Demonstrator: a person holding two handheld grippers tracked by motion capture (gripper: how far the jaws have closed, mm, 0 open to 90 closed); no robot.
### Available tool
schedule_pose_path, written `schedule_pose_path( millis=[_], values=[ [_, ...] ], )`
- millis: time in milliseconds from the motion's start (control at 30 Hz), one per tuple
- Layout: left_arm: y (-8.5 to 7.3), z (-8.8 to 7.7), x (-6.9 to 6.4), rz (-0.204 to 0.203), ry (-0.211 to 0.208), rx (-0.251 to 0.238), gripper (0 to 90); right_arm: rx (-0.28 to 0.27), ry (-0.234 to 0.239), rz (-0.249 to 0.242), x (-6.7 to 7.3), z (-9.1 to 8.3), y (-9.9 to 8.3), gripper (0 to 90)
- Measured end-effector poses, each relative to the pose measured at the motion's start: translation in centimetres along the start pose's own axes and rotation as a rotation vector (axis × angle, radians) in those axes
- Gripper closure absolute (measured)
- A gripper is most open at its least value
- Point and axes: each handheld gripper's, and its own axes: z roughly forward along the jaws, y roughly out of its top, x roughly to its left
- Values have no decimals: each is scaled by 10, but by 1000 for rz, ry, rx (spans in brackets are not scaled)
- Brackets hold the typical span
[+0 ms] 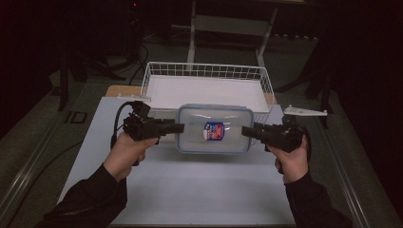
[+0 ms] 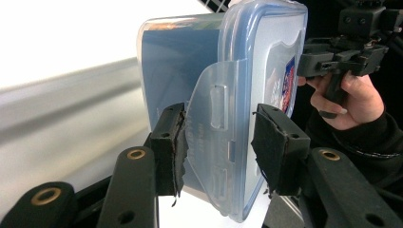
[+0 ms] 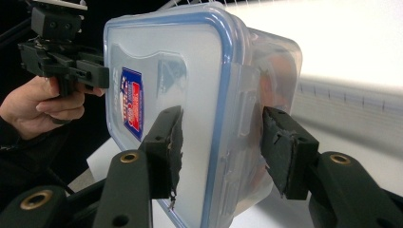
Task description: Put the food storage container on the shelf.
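**Lidded box carried between two grippers, basket just beyond**

The clear plastic food container [image 1: 214,128], blue-rimmed lid on top with a red-and-blue label, is hanging above the white table [image 1: 190,190], held by its two short ends. Its long axis is running left to right, straight between the hands.

The left gripper [image 1: 177,127] is clamping the left end, pads pressing over the side latch flap [image 2: 216,137]. The right gripper [image 1: 246,131] is pinching the right end the same way, one pad on the lid face, the other on the box wall. Both are at a middling width, set by the box's depth.

The white wire basket [image 1: 157,71] is lying directly on the far side of the container, its near rim just behind it. Neither hand is nearer; a level push away from the person looks like the likely next move, both arms together.
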Motion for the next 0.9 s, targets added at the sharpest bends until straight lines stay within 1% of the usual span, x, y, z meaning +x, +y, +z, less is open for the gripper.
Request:
schedule_pose_path(
  millis=[33,67,100,233,267,300,333,367,400,467,600,633,667,800,833,867,900],
  values=[
    [10,-5,0,8,0,-11,553,-5,-1,-10,2,0,6,503],
    [14,-6,1,7,3,-13,553,-16,2,-18,3,1,19,503],
    [18,-7,2,5,3,-20,553,-19,0,-21,3,2,25,503],
    [35,-9,9,2,16,-27,552,-24,2,-11,-1,9,43,503],
    [39,-9,12,9,23,-24,550,-23,-3,-15,-2,11,47,503],
    [43,-8,14,2,26,-27,549,-15,-6,-20,-3,14,50,502],
    [46,-8,16,4,34,-30,548,-16,-7,-11,-5,16,53,502],
    [49,-7,18,9,42,-32,546,-10,-9,-13,-6,18,57,502],
    [51,-7,19,6,49,-42,544,-11,-13,-11,-8,20,59,502],
    [55,-4,22,7,62,-35,542,-15,-20,-1,-12,25,63,496],
    [62,2,29,-19,74,-27,539,-17,-34,13,-19,30,70,493],
    [64,3,30,-13,77,-28,538,-17,-37,16,-21,32,72,493],
    [67,4,32,-10,78,-28,538,-17,-39,21,-23,32,73,493],
    [72,10,40,-32,80,-20,537,-12,-49,32,-30,37,80,492],
    [72,11,43,-34,81,-22,537,-11,-49,43,-33,39,81,492],
    [72,12,45,-37,78,-25,537,-9,-50,47,-34,40,81,491],
    [72,12,47,-48,71,-36,537,-7,-55,44,-36,42,81,490]
  ],
)
